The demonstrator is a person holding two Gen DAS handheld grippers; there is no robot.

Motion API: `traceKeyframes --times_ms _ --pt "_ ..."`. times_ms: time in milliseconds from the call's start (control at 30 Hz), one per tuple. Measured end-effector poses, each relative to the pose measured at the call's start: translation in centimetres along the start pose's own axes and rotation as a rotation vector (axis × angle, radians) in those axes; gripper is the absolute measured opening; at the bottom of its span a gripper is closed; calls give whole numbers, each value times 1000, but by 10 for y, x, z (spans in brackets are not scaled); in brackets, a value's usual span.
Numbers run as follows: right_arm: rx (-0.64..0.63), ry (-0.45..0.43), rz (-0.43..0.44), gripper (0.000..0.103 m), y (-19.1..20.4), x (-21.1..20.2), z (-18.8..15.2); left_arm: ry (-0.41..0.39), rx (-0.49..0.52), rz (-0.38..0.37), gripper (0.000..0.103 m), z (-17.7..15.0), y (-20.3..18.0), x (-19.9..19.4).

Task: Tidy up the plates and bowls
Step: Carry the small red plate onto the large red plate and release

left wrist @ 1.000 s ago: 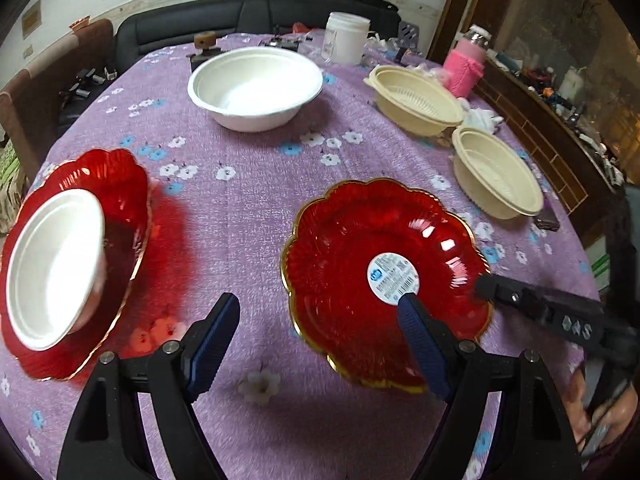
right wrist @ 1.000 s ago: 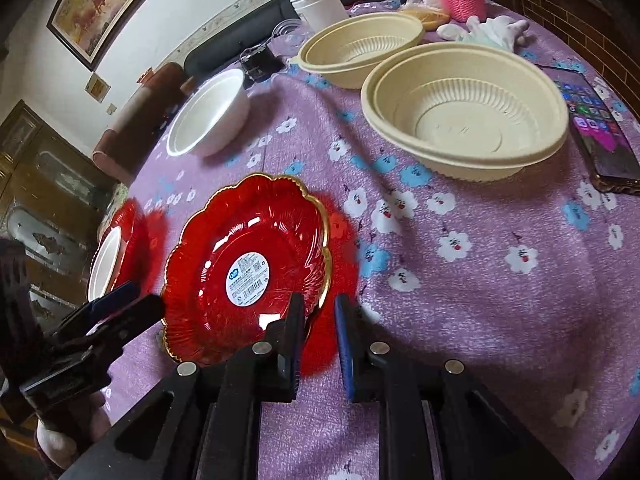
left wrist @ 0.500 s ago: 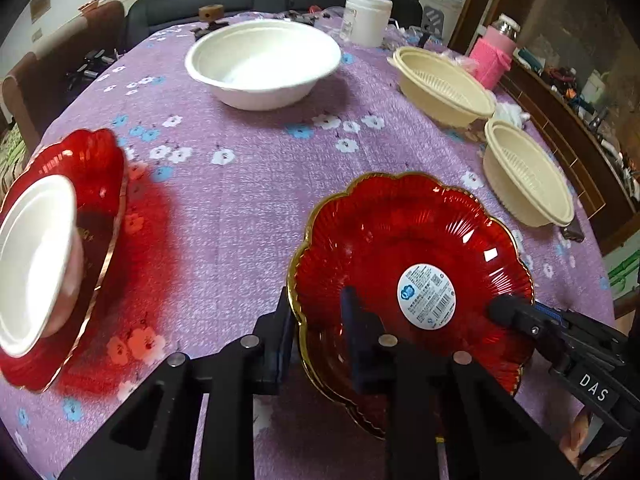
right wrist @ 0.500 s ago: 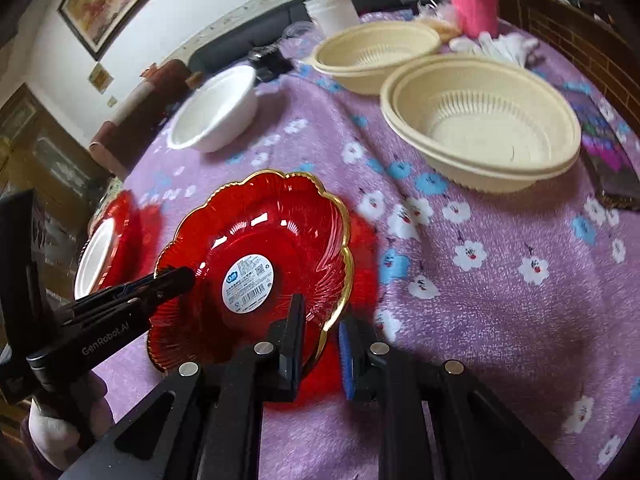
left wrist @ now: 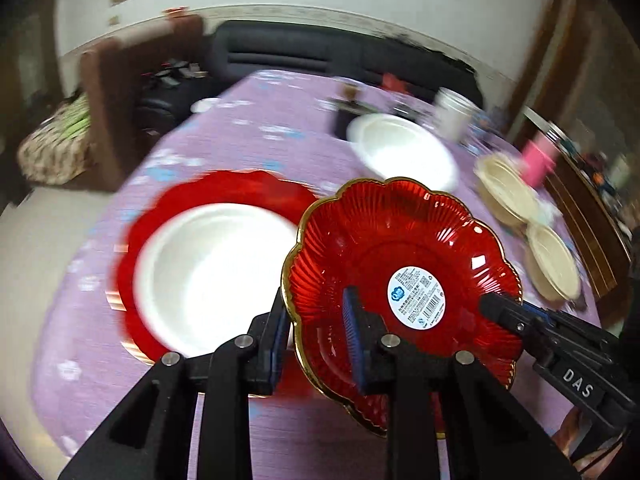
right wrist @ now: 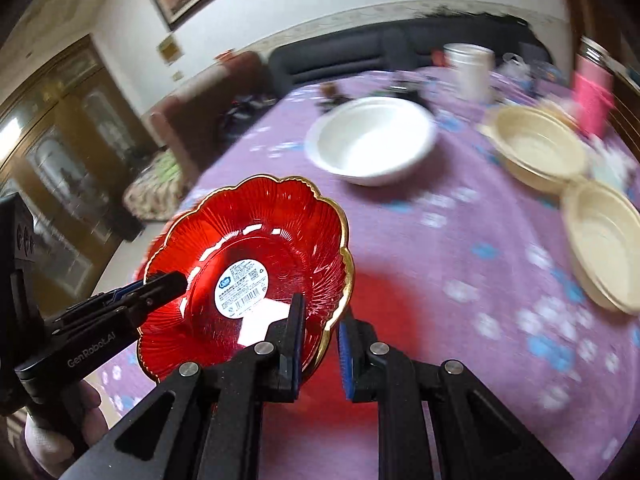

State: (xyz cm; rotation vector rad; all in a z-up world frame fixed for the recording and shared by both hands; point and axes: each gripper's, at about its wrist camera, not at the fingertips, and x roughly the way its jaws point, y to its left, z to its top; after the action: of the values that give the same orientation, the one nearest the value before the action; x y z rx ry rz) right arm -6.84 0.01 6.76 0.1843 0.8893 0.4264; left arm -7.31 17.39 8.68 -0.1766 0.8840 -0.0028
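A red scalloped plate (left wrist: 400,236) with a gold rim and a white sticker hangs tilted above the purple tablecloth. My left gripper (left wrist: 316,320) is shut on its near-left rim. My right gripper (right wrist: 320,328) is shut on the opposite rim of the red plate (right wrist: 256,232). Each wrist view shows the other gripper's tip at the plate's edge: the right gripper (left wrist: 500,312) and the left gripper (right wrist: 168,282). Just left of the held plate, a second red plate (left wrist: 160,208) lies on the table with a white bowl (left wrist: 216,272) in it.
Another white bowl (right wrist: 372,140) sits mid-table. Two cream bowls (right wrist: 540,148) (right wrist: 608,240) stand along the right side. A white jar (right wrist: 468,68) and a pink bottle (right wrist: 592,92) are at the back. A dark sofa and chairs ring the table. A person's hand (right wrist: 60,420) holds the left gripper.
My left gripper has shut on the plate's rim. Both grippers have lifted the red plate off the cloth and carried it left, next to the plate with the white bowl.
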Motion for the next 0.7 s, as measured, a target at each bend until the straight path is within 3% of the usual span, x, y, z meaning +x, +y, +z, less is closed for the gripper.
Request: traceKeyframes --times_ms 300,500,700 --pt "-95 74 51 17 77 76 27 4 -114 147 24 14 87 15" --pt "-117 97 35 17 87 99 24 8 -100 178 25 12 103 26" --pt "-139 86 11 19 92 98 24 8 -61 163 42 8 96 26"
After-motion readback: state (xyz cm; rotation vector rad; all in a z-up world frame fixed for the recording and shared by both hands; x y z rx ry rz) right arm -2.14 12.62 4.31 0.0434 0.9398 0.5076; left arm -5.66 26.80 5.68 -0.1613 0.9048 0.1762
